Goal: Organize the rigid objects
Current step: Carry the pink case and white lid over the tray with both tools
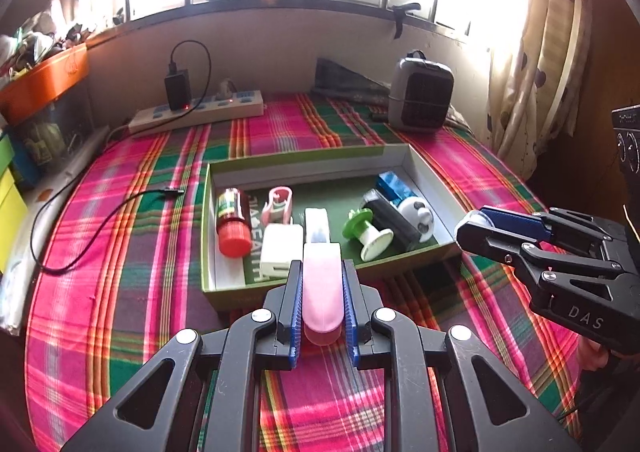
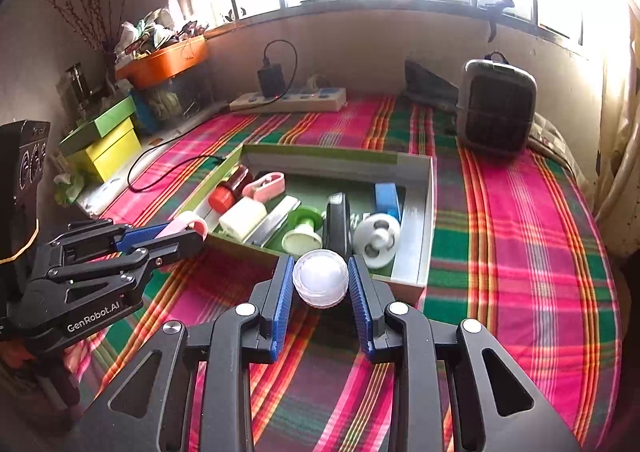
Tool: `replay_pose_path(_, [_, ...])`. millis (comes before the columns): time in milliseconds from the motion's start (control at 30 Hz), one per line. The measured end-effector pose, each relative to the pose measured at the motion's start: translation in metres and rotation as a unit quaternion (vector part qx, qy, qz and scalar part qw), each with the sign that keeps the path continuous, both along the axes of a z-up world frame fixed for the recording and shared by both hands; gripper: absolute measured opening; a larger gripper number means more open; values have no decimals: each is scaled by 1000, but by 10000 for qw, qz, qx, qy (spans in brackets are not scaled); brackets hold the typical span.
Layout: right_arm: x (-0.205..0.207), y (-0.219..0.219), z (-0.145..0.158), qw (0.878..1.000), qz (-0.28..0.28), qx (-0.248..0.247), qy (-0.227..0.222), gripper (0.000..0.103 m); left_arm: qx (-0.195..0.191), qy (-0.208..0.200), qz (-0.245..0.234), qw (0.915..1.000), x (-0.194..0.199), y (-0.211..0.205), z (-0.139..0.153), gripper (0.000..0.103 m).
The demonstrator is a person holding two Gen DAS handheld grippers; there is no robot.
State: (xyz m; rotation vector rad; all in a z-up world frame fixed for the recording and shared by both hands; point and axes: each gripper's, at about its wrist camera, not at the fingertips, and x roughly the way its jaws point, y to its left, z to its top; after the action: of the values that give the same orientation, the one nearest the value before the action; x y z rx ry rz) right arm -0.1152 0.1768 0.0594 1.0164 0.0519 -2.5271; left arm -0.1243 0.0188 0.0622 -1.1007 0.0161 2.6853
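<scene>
While both of your tools hang just short of the box's [image 1: 424, 171] near wall, each one is loaded. Your left tool [image 1: 322, 292] is clamped narrow on a pink case [image 1: 322, 288], its far end over the box rim at 12 o'clock. Your right tool [image 2: 320, 284] grips a clear round ball [image 2: 320, 278] by its sides, above the plaid bedspread [image 2: 520, 232]. Inside the box lie a red-capped bottle [image 1: 232, 221], a green spool [image 1: 366, 230] and a blue pack [image 1: 394, 183].

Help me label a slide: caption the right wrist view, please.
Right gripper holds a translucent white ball before the green box; left gripper grips a pink piece.
</scene>
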Motion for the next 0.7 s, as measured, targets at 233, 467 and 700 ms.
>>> replay_pose_path(233, [-18,-1,4,10000,15,65,2,30,29,11,-13,10000,-15,-1,7,17])
replay_pose_path(467, [-40,-4,9,9999,-5,111,3,30,71,-32,-31,10000,-31,0,8,17])
replay_pose_path(700, [-69,-16,6,9998,34,186,-53,30,125,-211,-30,9997,-49,1,-3,17])
